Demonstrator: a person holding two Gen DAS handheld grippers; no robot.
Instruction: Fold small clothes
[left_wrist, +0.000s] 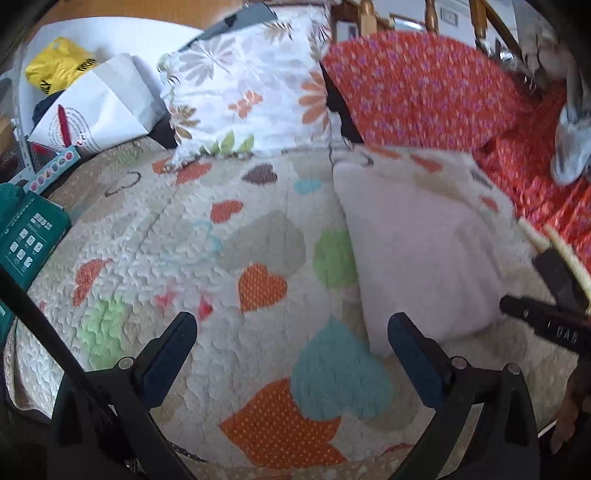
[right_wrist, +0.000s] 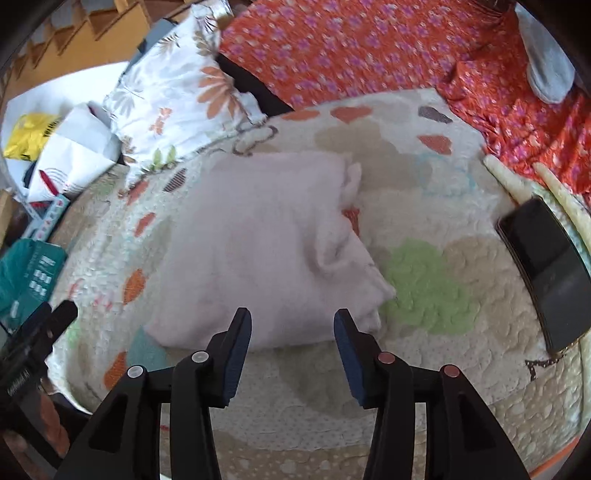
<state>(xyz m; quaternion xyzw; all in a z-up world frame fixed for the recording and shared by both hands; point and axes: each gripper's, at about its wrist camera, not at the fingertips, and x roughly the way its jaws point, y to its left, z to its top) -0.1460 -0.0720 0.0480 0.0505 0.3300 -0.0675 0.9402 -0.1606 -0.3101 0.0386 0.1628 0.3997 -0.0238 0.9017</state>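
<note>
Under me lies a quilt (right_wrist: 424, 387) printed with coloured hearts. At its far edge I see a white pillow (left_wrist: 251, 85) with orange and grey flowers, and beside it a red cloth (right_wrist: 369, 48) dotted with purple blooms. A grey sock (right_wrist: 546, 70) rests on that red cloth. A dark phone (right_wrist: 546, 266) lies on the quilt, near two pale sticks (right_wrist: 509, 181). Off to one side sit a white paper bag (left_wrist: 99, 103), a yellow bag (left_wrist: 55, 70) and a teal box (left_wrist: 29, 229).
</note>
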